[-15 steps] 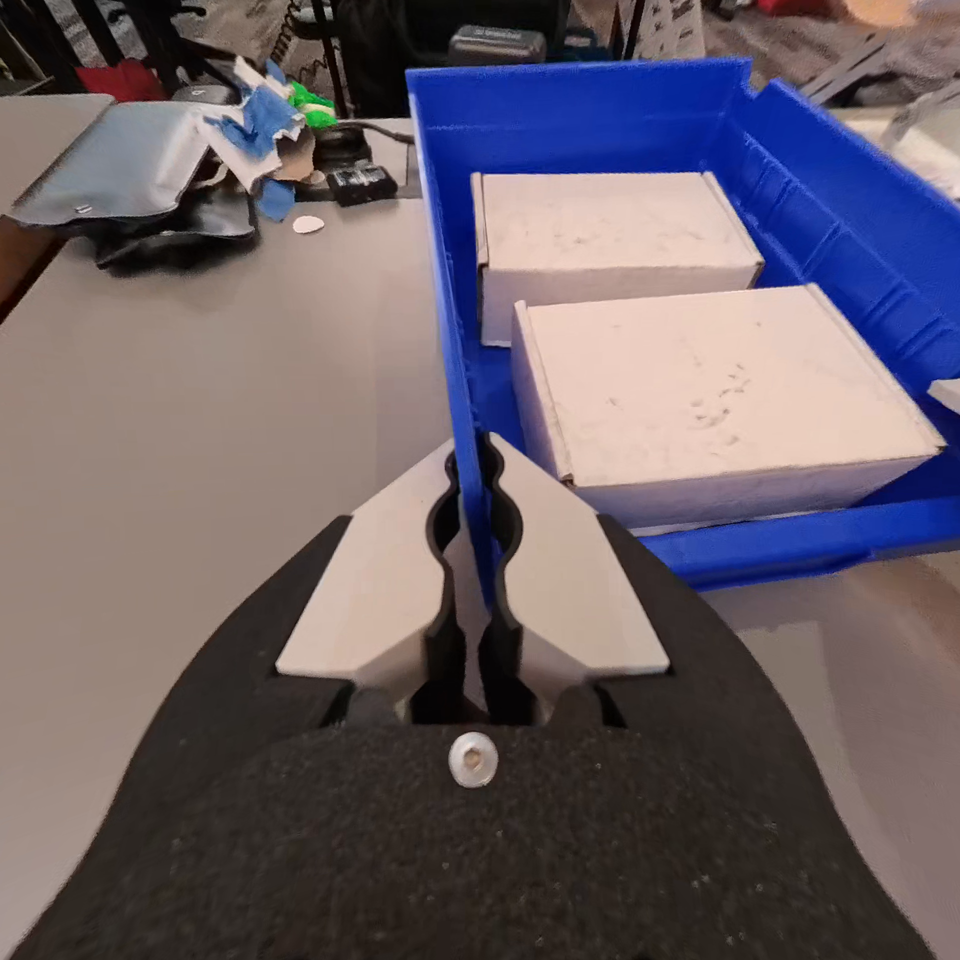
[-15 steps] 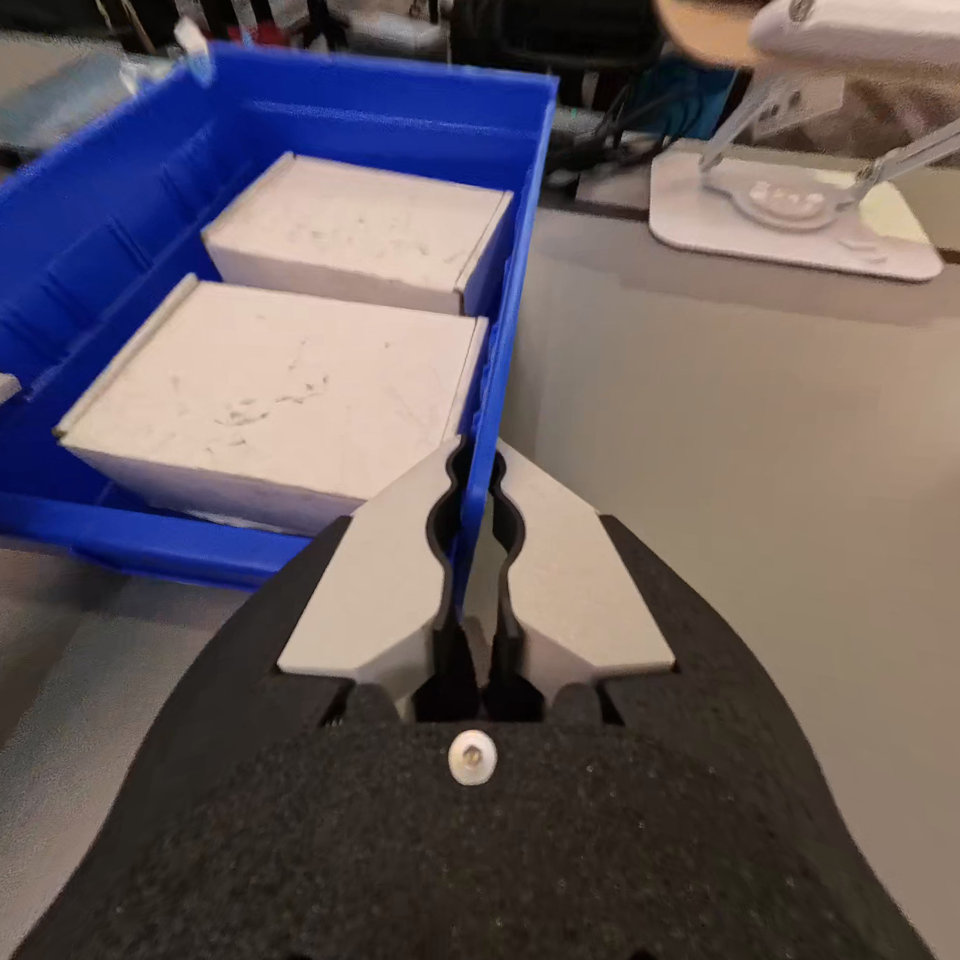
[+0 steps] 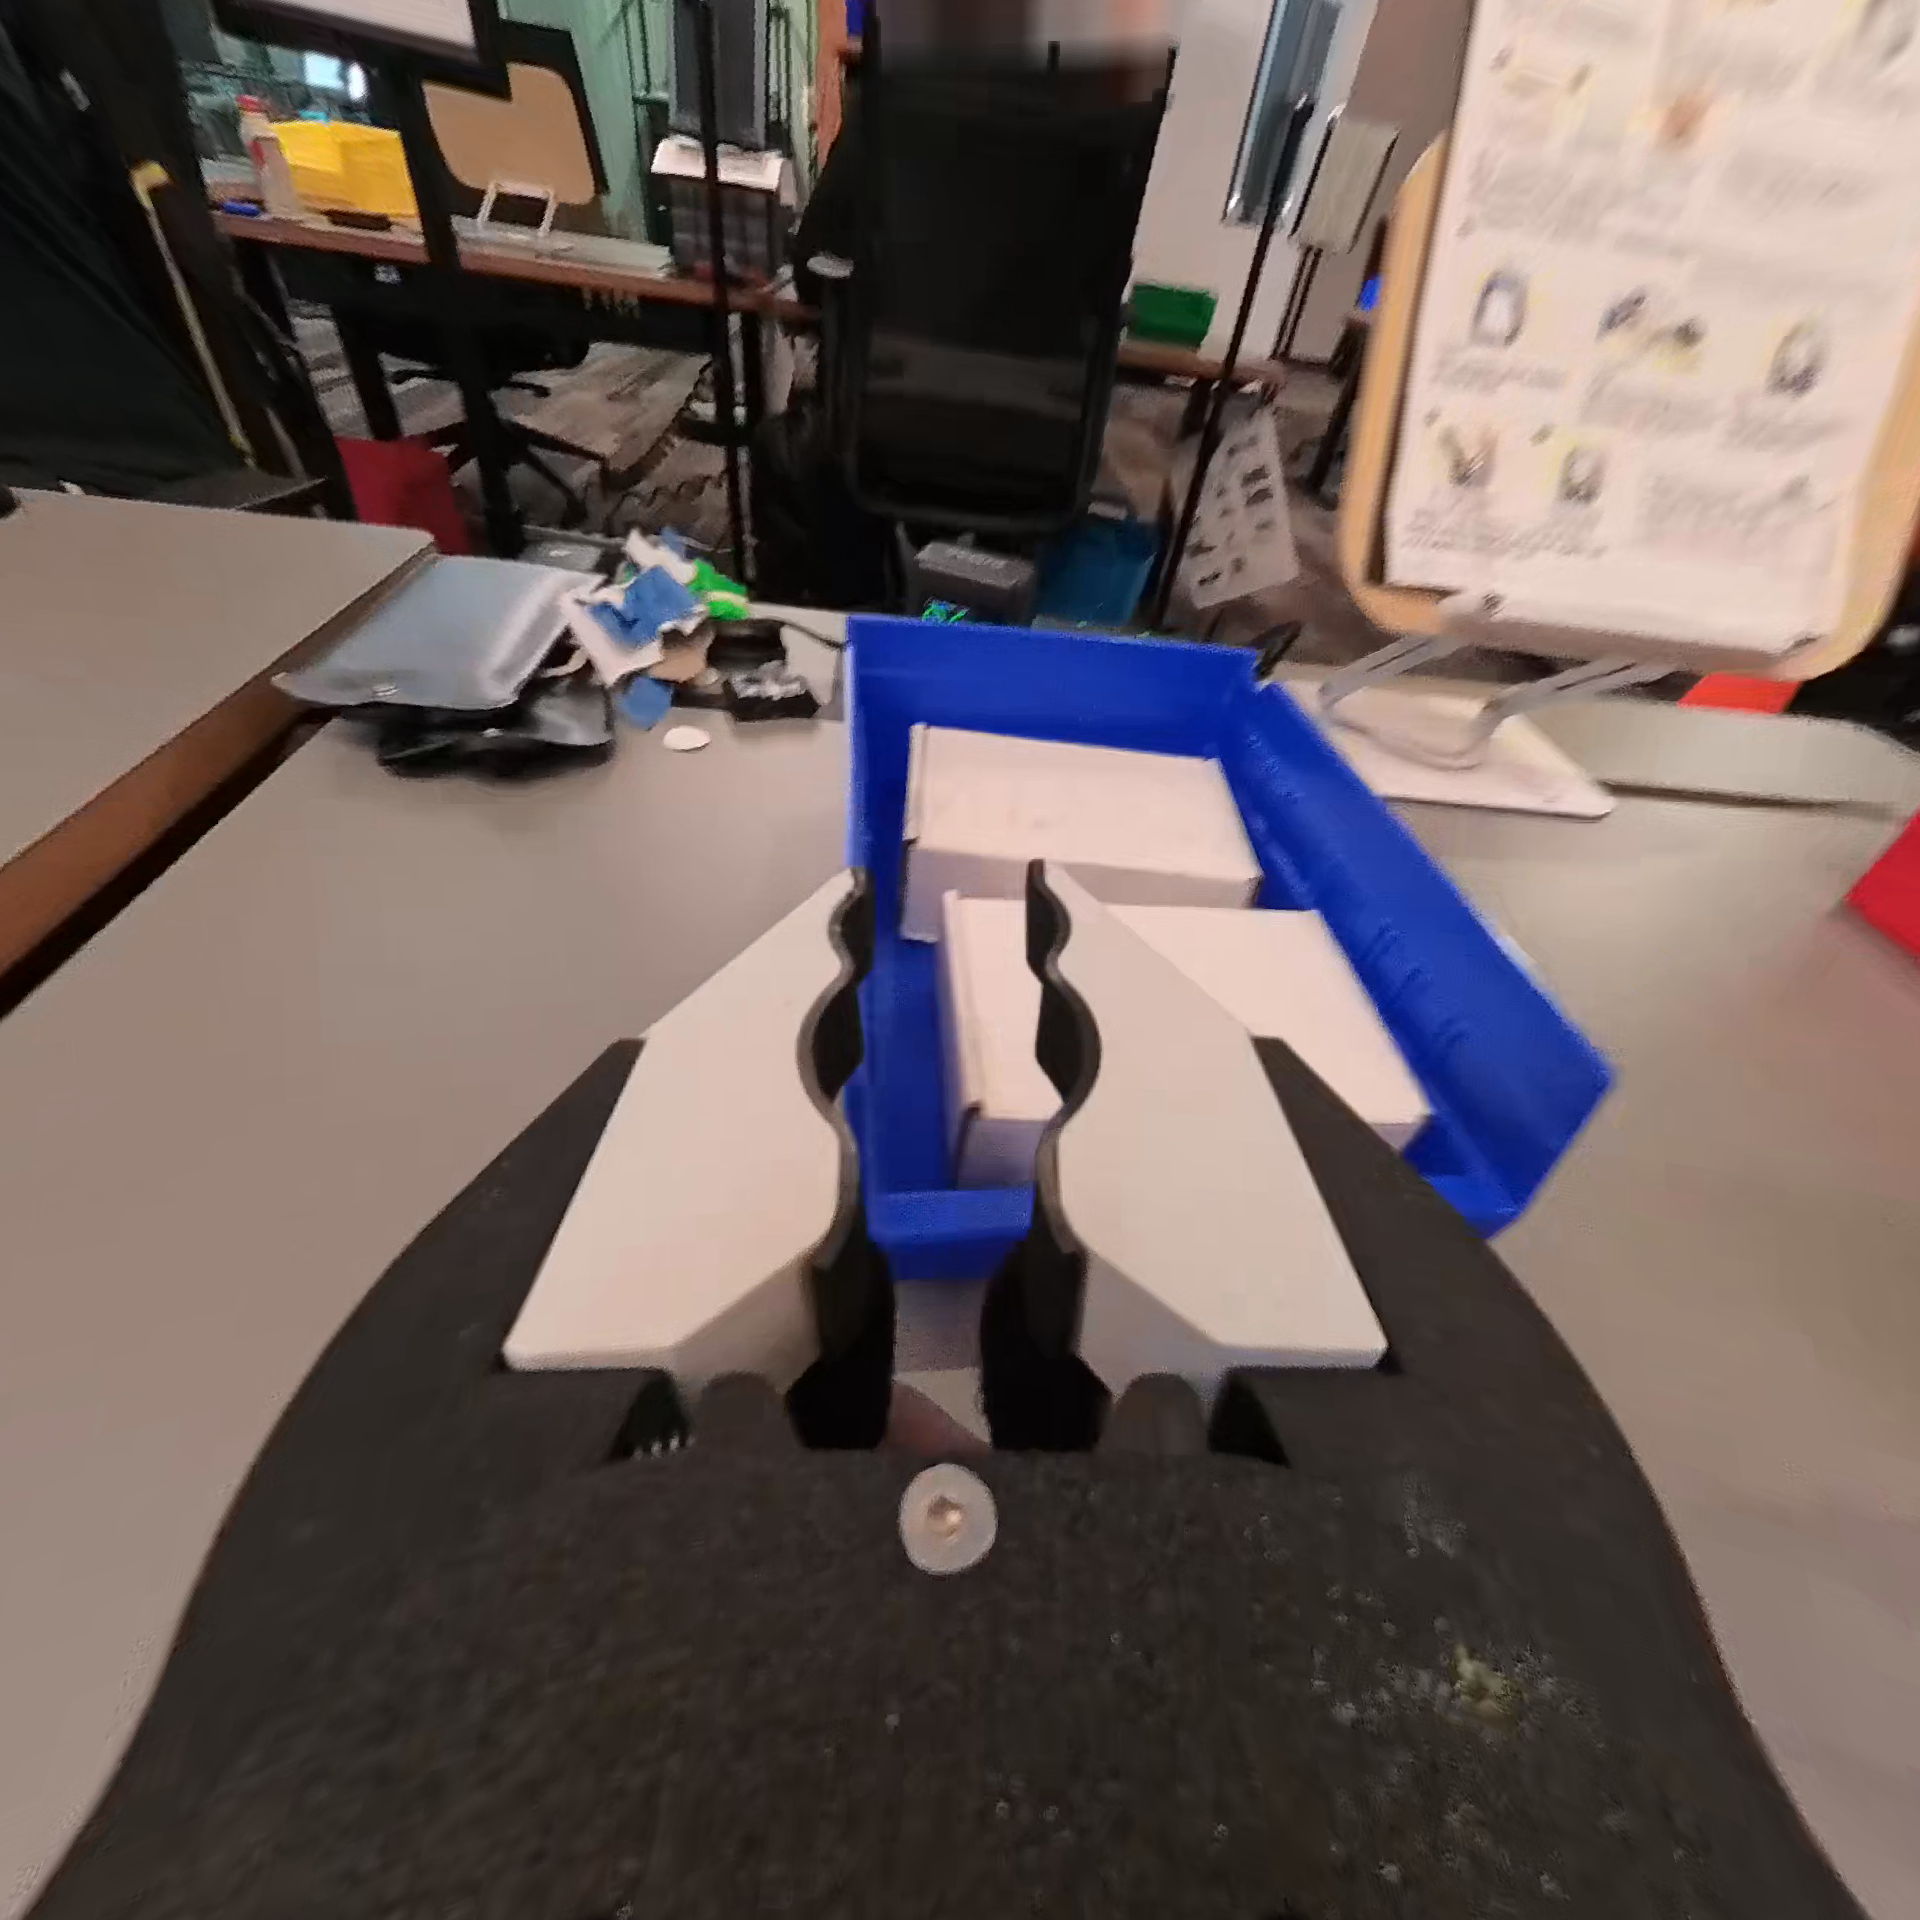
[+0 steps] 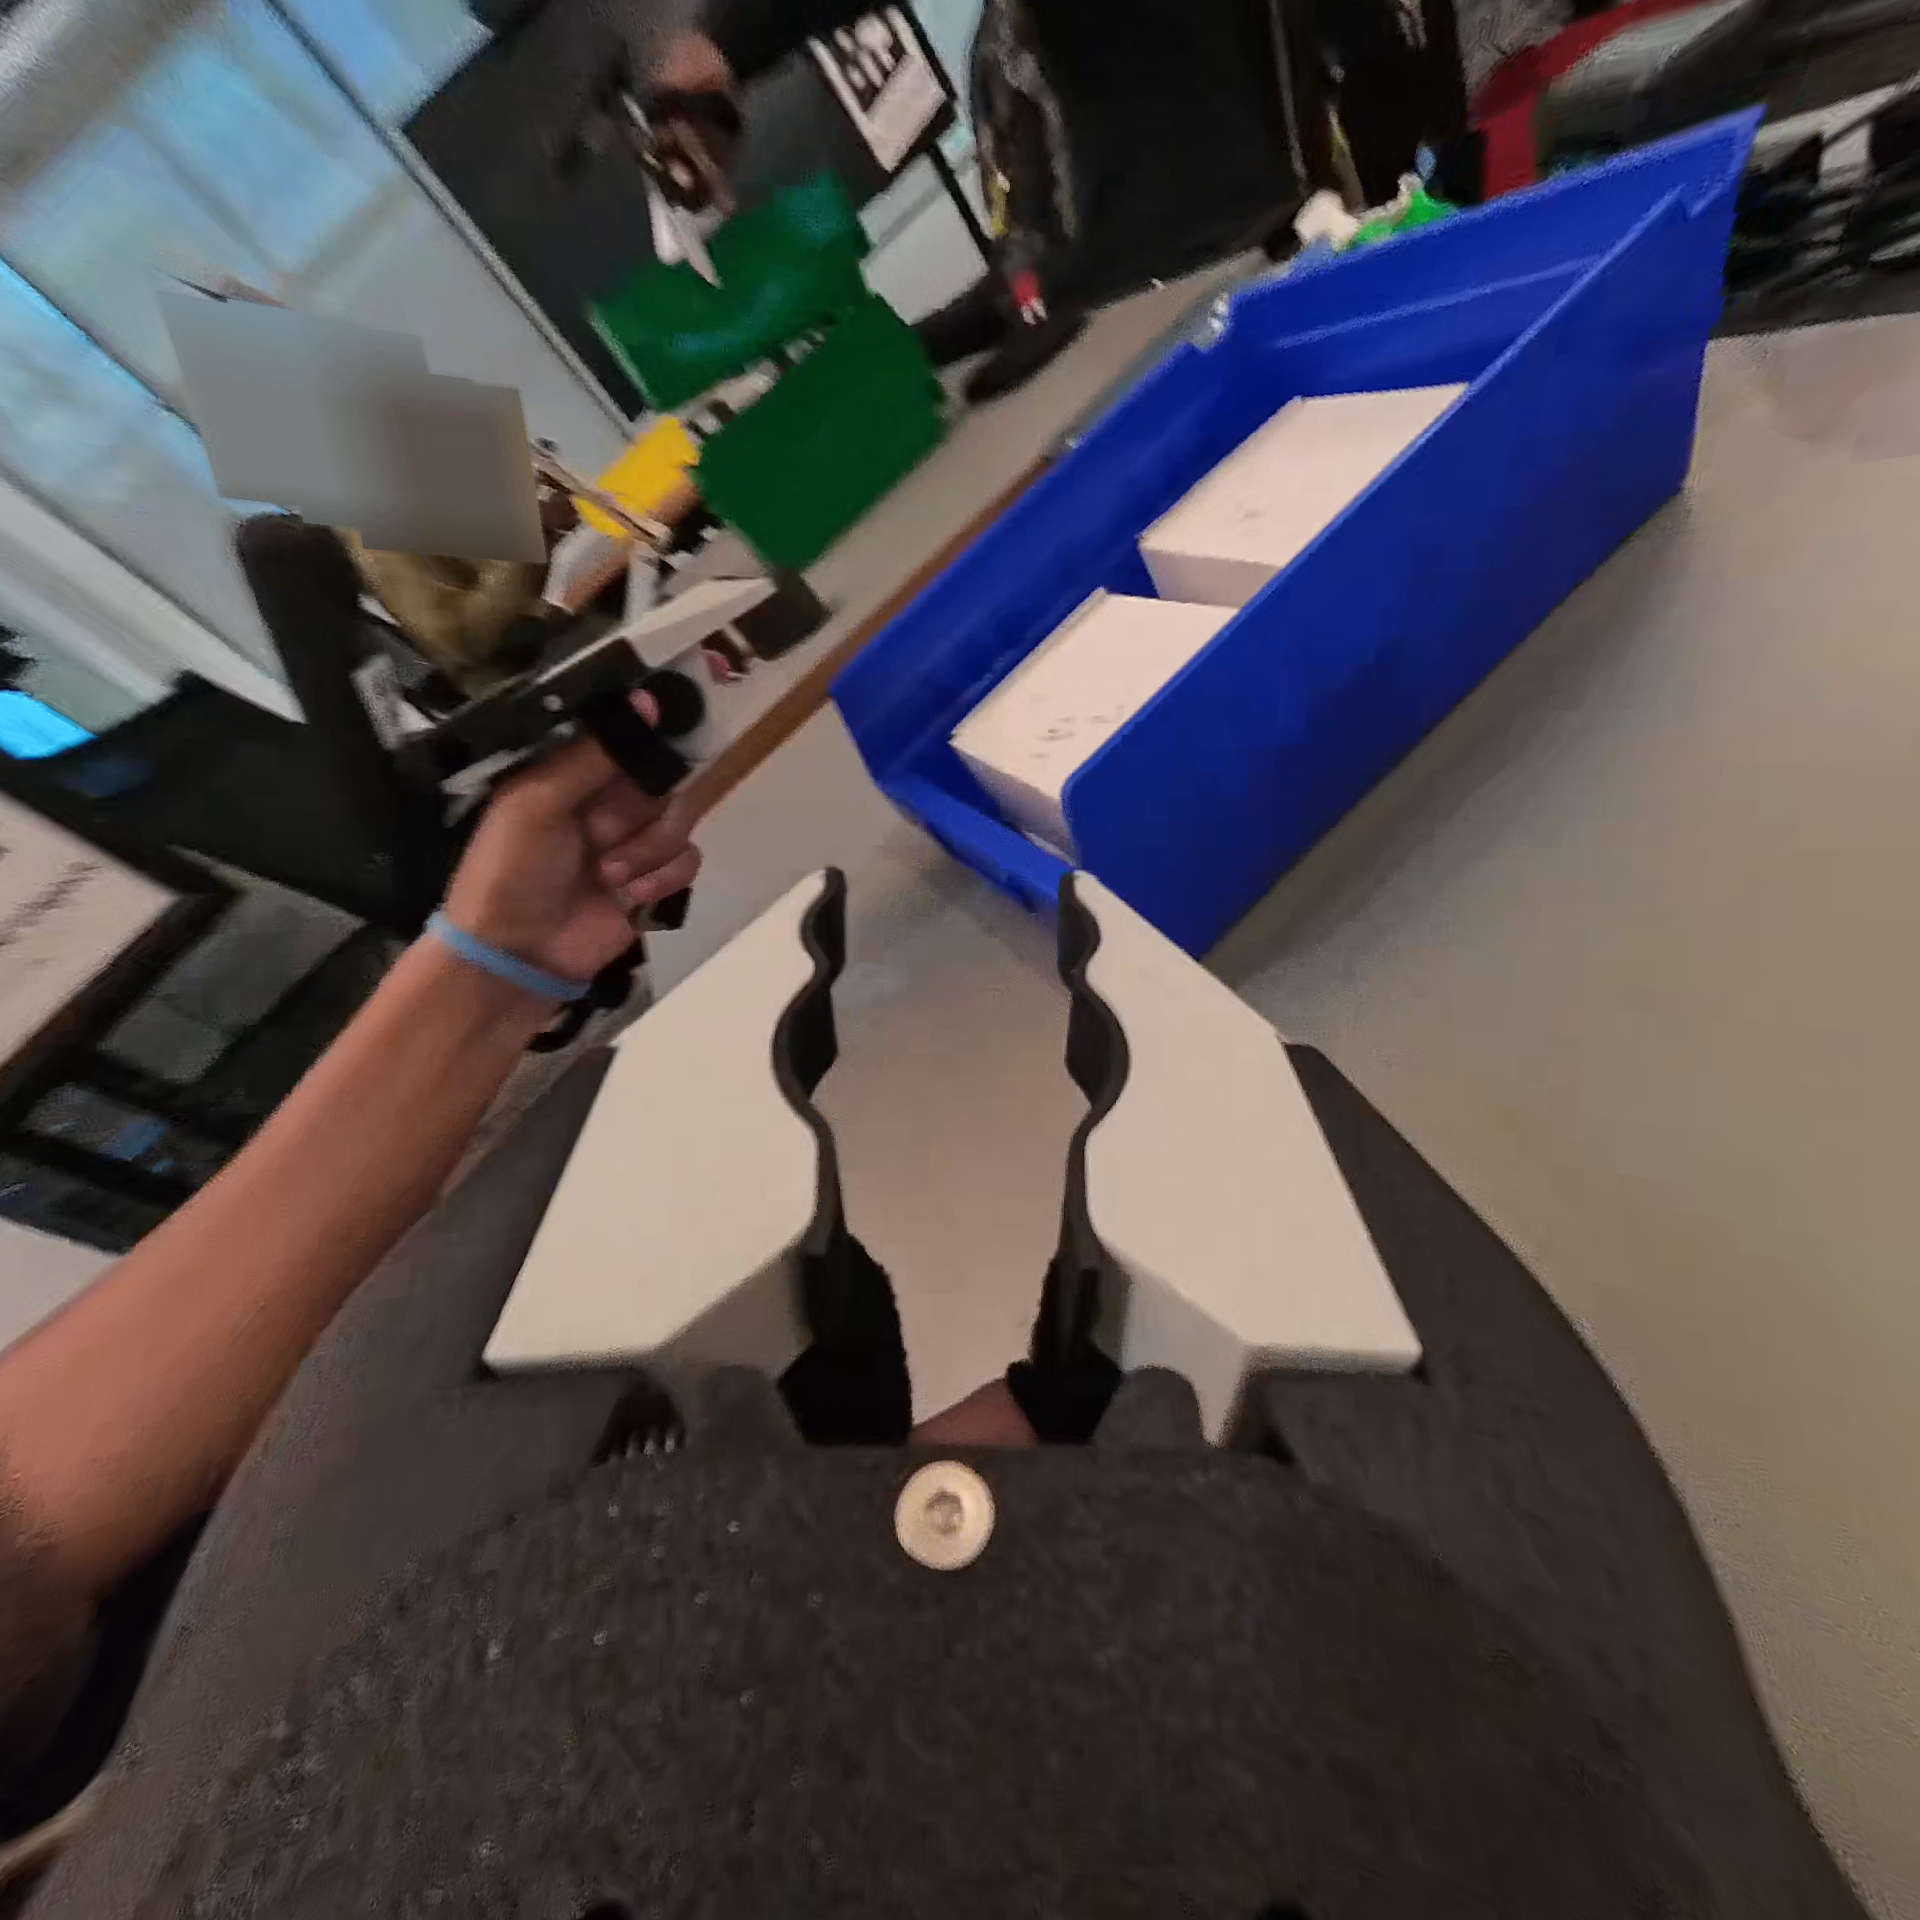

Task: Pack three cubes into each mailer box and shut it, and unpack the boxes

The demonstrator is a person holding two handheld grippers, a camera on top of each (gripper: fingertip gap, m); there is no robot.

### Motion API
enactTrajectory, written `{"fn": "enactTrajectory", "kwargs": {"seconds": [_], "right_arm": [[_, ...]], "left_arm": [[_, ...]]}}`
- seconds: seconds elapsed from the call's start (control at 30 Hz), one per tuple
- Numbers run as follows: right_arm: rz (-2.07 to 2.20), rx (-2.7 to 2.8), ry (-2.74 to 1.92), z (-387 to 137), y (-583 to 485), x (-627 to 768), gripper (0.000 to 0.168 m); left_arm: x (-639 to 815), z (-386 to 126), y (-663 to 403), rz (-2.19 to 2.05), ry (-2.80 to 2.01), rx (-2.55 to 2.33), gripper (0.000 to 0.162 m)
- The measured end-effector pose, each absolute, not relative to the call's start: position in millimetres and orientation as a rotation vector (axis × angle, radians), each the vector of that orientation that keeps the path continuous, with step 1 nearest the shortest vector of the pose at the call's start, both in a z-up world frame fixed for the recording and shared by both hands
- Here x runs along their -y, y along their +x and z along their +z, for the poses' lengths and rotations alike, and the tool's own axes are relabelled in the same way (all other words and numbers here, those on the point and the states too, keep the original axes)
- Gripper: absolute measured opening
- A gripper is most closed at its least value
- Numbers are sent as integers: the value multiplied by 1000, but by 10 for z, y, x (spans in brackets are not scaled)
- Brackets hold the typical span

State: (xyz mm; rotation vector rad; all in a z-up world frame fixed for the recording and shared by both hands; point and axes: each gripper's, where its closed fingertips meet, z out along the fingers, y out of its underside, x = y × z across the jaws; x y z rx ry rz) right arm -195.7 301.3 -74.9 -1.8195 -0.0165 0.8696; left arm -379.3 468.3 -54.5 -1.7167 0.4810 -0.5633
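A blue bin (image 3: 1403, 935) stands on the grey table and holds two shut white mailer boxes, a far one (image 3: 1070, 810) and a near one (image 3: 1268, 997). My left gripper (image 3: 945, 883) is open and empty, raised in front of the bin's near left corner, apart from it. In the right wrist view the bin (image 4: 1351, 707) lies up and to the right, with the far box (image 4: 1299, 478) and the near box (image 4: 1070, 696) inside. My right gripper (image 4: 951, 883) is open and empty over bare table beside the bin. No cubes show.
A person's hand (image 4: 561, 862) holds the left gripper at the left. Dark pouches and tape scraps (image 3: 468, 675) lie at the back left. A poster board (image 3: 1621, 343) on a white base (image 3: 1455, 748) stands at the back right. Something red (image 3: 1891, 904) shows at the right edge. The left gripper's tips are roughly 25 cm from the right gripper's.
Both grippers were shut on the bin's side walls. Both have let go, opened, and drawn back and up from the bin.
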Motion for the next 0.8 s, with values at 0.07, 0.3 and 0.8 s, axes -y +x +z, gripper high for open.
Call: {"fn": "enactTrajectory", "kwargs": {"seconds": [0.07, 0.3, 0.8], "right_arm": [[920, 13, -1777, -559, -1711, -2712, 42], [438, -216, -1839, -548, -161, -1779, 45], [-426, -735, -1893, -1318, 2148, -390, 38]], "left_arm": [[-4546, -461, -3719, -606, -1706, -482, 27], [-4014, -844, -3498, -628, -1845, -536, 25], [-3992, -1142, -3305, -444, -1862, -678, 24]]}}
